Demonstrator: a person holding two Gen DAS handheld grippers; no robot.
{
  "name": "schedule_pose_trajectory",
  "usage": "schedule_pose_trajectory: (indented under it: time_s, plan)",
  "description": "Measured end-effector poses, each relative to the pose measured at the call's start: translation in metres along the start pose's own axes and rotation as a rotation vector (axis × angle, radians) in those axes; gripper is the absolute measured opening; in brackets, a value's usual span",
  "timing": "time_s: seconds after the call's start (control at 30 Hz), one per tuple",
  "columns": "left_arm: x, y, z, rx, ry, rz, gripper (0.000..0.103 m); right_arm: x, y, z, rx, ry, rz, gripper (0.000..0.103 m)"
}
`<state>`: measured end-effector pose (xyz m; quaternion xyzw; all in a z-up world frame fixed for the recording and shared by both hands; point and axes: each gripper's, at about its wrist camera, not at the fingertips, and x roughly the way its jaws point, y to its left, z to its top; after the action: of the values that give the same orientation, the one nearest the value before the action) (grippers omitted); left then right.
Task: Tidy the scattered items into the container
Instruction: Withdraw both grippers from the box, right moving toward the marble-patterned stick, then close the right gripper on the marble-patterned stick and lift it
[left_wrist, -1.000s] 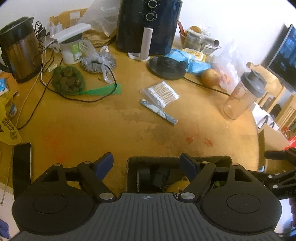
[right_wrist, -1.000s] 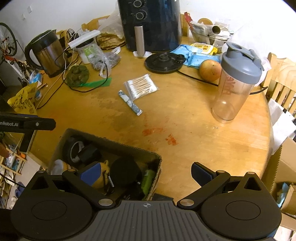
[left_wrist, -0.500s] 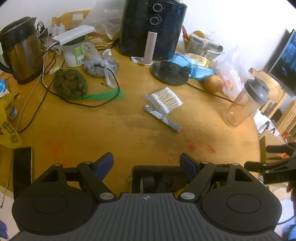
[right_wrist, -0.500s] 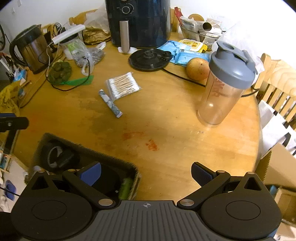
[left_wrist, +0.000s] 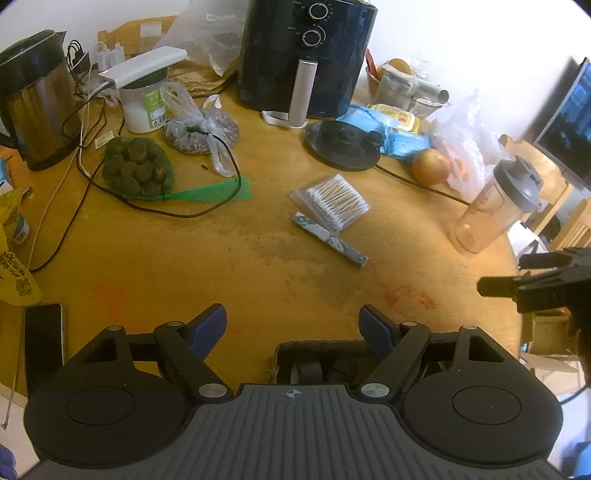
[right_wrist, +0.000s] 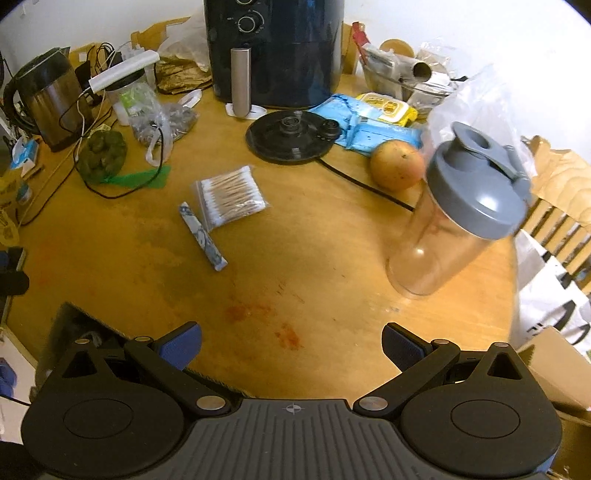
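Observation:
A dark fabric container (left_wrist: 325, 349) sits at the table's near edge, mostly hidden under my left gripper (left_wrist: 293, 325), which is open with nothing between its fingers. In the right wrist view only the container's corner (right_wrist: 70, 314) shows at the lower left. My right gripper (right_wrist: 291, 343) is open too, empty, over bare wood. A bag of cotton swabs (left_wrist: 330, 201) (right_wrist: 231, 195) and a blue-grey patterned stick pack (left_wrist: 328, 239) (right_wrist: 202, 236) lie side by side mid-table. A clear shaker bottle (right_wrist: 454, 214) (left_wrist: 495, 206) with a grey lid stands at the right.
Along the back stand a black air fryer (left_wrist: 306, 55), a kettle (left_wrist: 33, 99), a kettle base (right_wrist: 291, 134), an apple (right_wrist: 397, 164), blue packets (right_wrist: 369, 129), a green net bag (left_wrist: 136, 168) and cables. A phone (left_wrist: 44, 343) lies at the left edge. Chairs and boxes flank the table's right side.
The right gripper has swung right, off the container and toward the shaker bottle, which now looks nearer. The left gripper has drifted slightly, hiding more of the container. Both stayed open.

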<state>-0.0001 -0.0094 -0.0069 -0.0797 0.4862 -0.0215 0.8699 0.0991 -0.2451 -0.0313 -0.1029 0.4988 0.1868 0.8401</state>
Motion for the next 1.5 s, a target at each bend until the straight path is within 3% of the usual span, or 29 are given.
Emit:
schedule_pose_trajectory:
  time_s: [0.37, 0.67, 0.9, 1.23, 1.5]
  plan:
    - [0.002, 0.011, 0.007, -0.006, 0.001, 0.012, 0.079, 0.039, 0.004, 0.024, -0.003, 0.004, 0.148, 0.103]
    - [0.007, 0.021, 0.008, -0.019, 0.009, 0.017, 0.079, 0.066, 0.03, 0.038, -0.15, -0.053, 0.191, 0.102]
    - [0.01, 0.028, 0.01, -0.035, 0.01, 0.016, 0.079, 0.083, 0.057, 0.048, -0.303, -0.087, 0.213, 0.092]
    - [0.016, 0.042, 0.005, -0.084, 0.025, 0.008, 0.079, 0.117, 0.1, 0.049, -0.58, -0.079, 0.2, 0.06]
    - [0.018, 0.048, 0.004, -0.099, 0.028, 0.014, 0.079, 0.142, 0.122, 0.051, -0.683, -0.066, 0.163, 0.035]
